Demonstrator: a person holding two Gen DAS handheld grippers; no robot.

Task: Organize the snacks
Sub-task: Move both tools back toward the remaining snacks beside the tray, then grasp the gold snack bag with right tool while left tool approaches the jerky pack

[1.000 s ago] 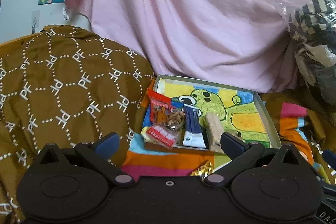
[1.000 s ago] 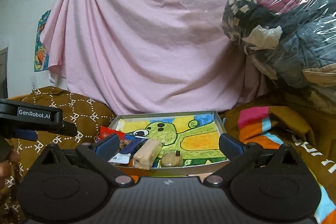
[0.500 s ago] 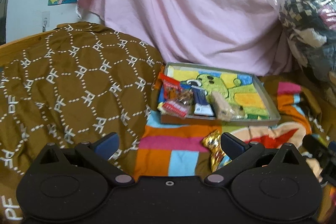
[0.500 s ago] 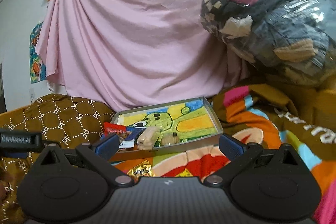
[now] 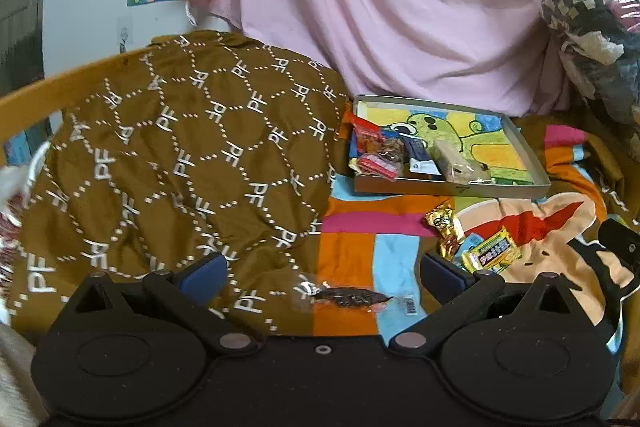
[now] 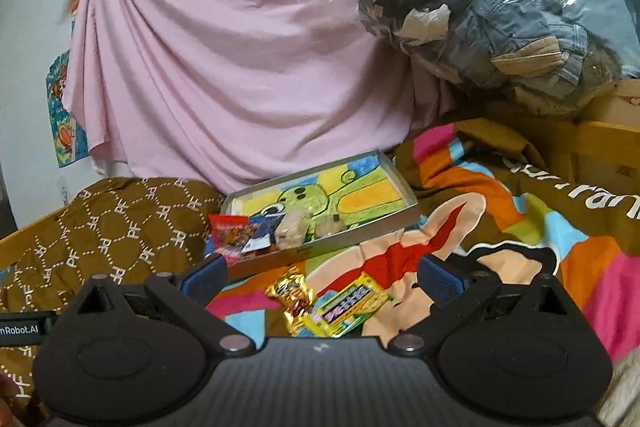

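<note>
A shallow grey tray point(image 5: 520, 143) point(image 6: 400, 183) with a green cartoon lining lies on the bed and holds several snack packs at its left end, among them a red packet point(image 5: 366, 137) point(image 6: 230, 229) and a beige bar point(image 5: 454, 161) point(image 6: 290, 231). In front of the tray lie a gold wrapper point(image 5: 444, 231) point(image 6: 294, 297) and a yellow-green pack point(image 5: 492, 251) point(image 6: 352, 301). A clear packet with dark contents point(image 5: 344, 297) lies between the fingers of my left gripper point(image 5: 322, 273), which is open. My right gripper point(image 6: 322, 273) is open above the gold and yellow packs.
A brown patterned quilt point(image 5: 180, 155) bulges at the left. A colourful blanket point(image 6: 520, 211) covers the bed. A pink sheet point(image 6: 240, 67) hangs behind, and a plastic-wrapped clothes bundle point(image 6: 500, 7) sits at the right. The wooden bed frame point(image 5: 24, 107) edges the left.
Both grippers have pulled back from the tray, which now looks smaller and farther. The gold and yellow packs and the clear dark packet have come into view in front.
</note>
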